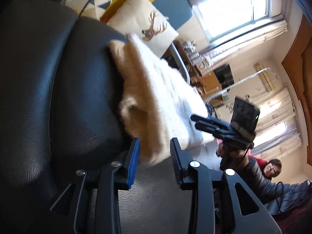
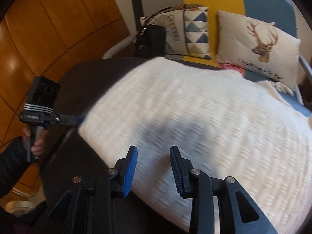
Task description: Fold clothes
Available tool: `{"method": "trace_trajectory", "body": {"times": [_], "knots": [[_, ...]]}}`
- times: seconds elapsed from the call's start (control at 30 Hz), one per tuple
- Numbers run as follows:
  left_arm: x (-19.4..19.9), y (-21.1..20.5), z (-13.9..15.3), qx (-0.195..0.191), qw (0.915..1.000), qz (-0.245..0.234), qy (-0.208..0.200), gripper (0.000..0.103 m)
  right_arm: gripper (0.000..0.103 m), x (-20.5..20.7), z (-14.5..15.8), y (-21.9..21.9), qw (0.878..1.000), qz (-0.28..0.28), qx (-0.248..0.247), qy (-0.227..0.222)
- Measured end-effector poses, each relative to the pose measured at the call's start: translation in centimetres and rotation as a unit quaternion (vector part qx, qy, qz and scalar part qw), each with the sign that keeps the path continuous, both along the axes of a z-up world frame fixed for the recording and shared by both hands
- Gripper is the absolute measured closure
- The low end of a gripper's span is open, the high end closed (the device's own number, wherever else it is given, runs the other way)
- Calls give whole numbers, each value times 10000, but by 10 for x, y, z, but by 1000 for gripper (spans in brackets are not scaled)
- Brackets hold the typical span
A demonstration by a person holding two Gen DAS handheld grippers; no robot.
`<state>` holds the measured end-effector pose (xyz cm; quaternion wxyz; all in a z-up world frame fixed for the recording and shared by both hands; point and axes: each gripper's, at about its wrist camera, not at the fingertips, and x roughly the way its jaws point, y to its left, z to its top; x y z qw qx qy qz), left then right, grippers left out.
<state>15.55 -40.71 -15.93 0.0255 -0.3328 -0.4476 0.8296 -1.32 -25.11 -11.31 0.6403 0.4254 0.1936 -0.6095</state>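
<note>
Cream knit, that's the garment, lying across the black padded bench with its far end running onto the sofa by the deer pillow. Near edge looks doubled over, tan underside showing, so one fold seems made; squaring up and more folds remain, I'd say. Left hand-held gripper sits half open at that folded corner, cloth between the jaws but pads not pinching. Right hand-held gripper hovers over the knit, jaws parted, nothing held.
</note>
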Motion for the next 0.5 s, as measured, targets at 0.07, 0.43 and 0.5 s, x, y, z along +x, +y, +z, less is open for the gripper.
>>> {"method": "trace_trajectory", "body": {"times": [0.07,0.43,0.5], "knots": [[-2,1,-1,-33,9999,-152,37,68,68,7,-1,-14,9999,75,60,-50],[-11,-4,-9,247,9945,-895,477,68,68,-2,-24,-51,9984,-163,301,-449],[-13,-4,-7,364,9923,-1024,600,68,68,-5,-26,-47,9983,-171,187,-524]]}}
